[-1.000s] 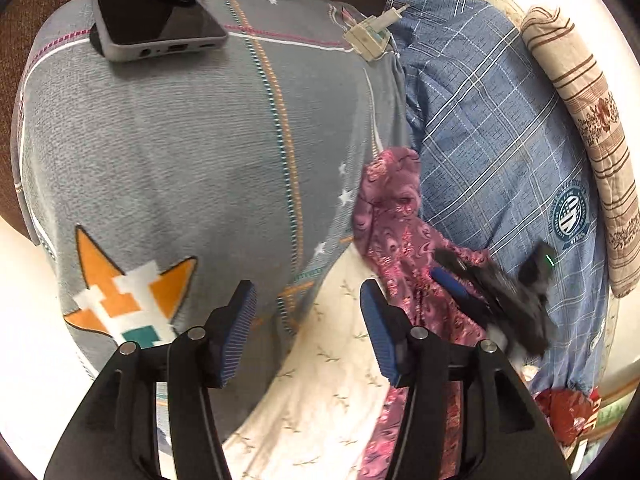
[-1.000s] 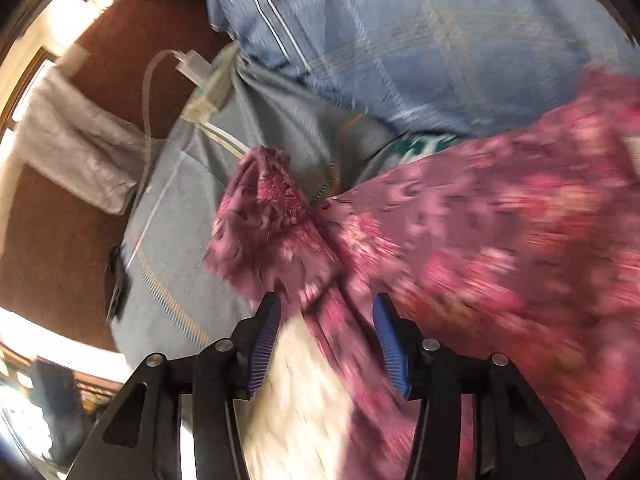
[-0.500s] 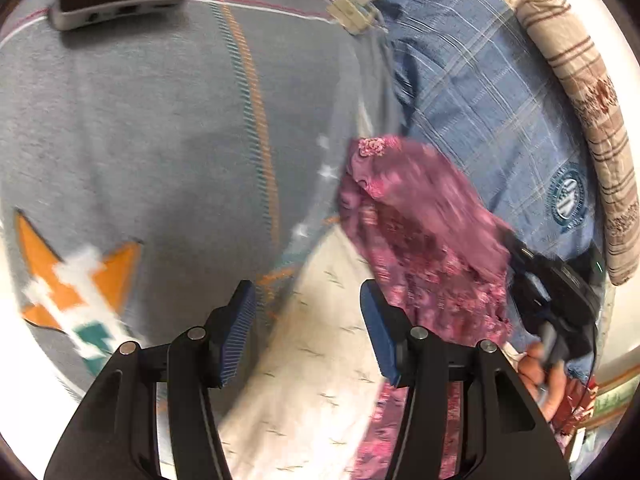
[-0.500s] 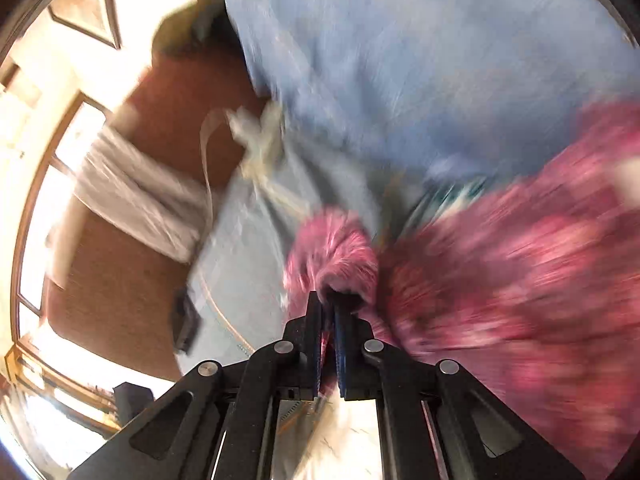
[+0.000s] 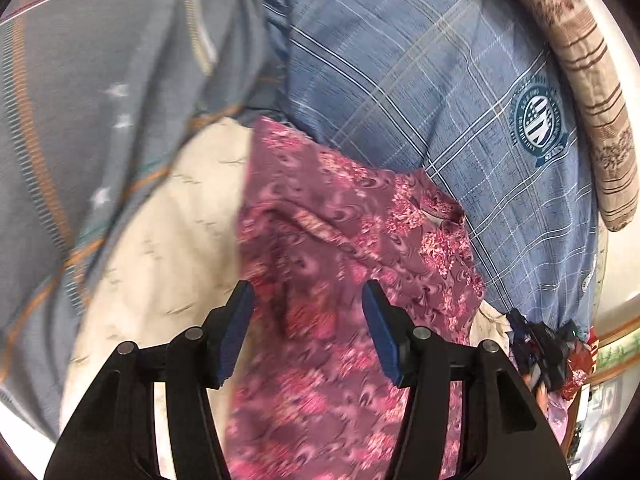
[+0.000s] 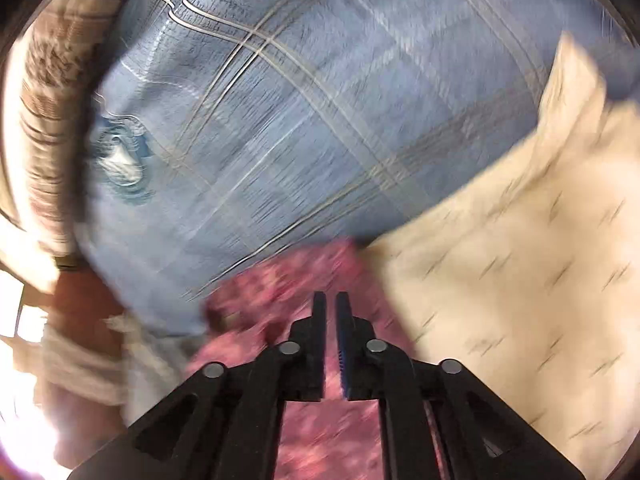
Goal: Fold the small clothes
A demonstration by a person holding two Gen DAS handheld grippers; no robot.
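Left wrist view: a pink flowered garment (image 5: 340, 240) lies spread on a bed, running from the middle of the frame down to the bottom edge. Its upper right corner sits turned and rumpled. The left gripper (image 5: 306, 292) hangs over the garment with its jaws released and wide apart, cloth showing below the gap and nothing pressed between the pads.

Right wrist view, badly blurred: the right gripper (image 6: 330, 300) points at an edge of the same pink garment (image 6: 280, 280) in the lower middle of the frame. Its jaws stand only a narrow slit apart and have just been opening. Pink shows through the slit, but no cloth looks pinched there.

A cream cloth with small dashes (image 5: 168, 248) lies under the garment, showing to its left. A blue checked cover (image 5: 420, 80) fills the upper right, a grey sheet with stars (image 5: 80, 100) the upper left, and a brown striped bolster (image 5: 592, 120) curves down the right edge.

The step seems to be laying one side of the garment over to make a fold. To do it well, the right jaws should let go fully before pulling away, so the edge is not dragged. The left jaws could press near the crease to steady it. The rumpled corner probably needs flattening first, and the cream cloth should not be caught up too.
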